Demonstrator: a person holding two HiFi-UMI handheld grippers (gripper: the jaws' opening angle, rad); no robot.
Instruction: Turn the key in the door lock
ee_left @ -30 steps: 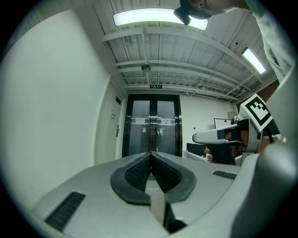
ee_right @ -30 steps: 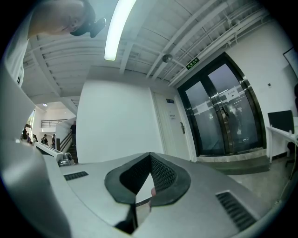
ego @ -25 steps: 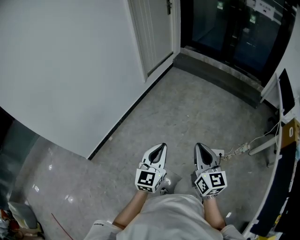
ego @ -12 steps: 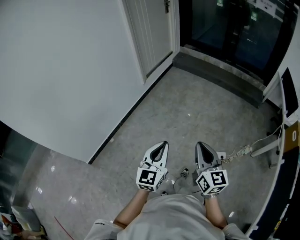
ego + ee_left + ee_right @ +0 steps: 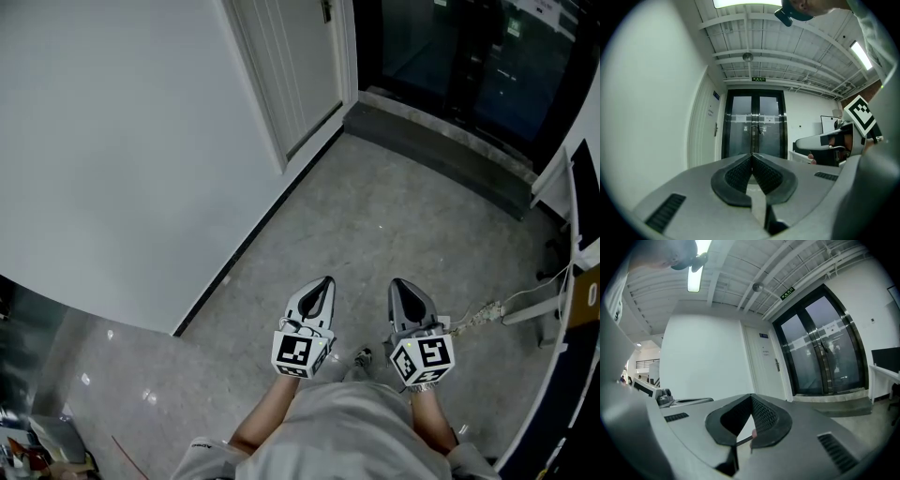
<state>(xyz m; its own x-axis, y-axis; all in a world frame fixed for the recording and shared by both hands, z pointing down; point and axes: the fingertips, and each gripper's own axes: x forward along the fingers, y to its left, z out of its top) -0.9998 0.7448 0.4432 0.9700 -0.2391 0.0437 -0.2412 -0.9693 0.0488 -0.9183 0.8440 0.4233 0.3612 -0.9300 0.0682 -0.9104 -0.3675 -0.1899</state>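
Standing on the grey speckled floor [image 5: 375, 216], the person holds both tools out level, side by side and a little apart, noses toward the far end of the corridor. The left gripper [image 5: 324, 281] has its ribbed pads [image 5: 738, 174] pressed together with nothing in them. The right gripper [image 5: 398, 283] is closed as well. Low in its gap sits a thin dark sliver [image 5: 743, 440] with a pinkish tip, too small for me to name. The white door [image 5: 300, 66] is ahead on the left, well apart from both tools. Its handle [image 5: 325, 10] sits at the edge nearest the dark glass double doors [image 5: 450, 56]. Any key in that lock is too small to make out.
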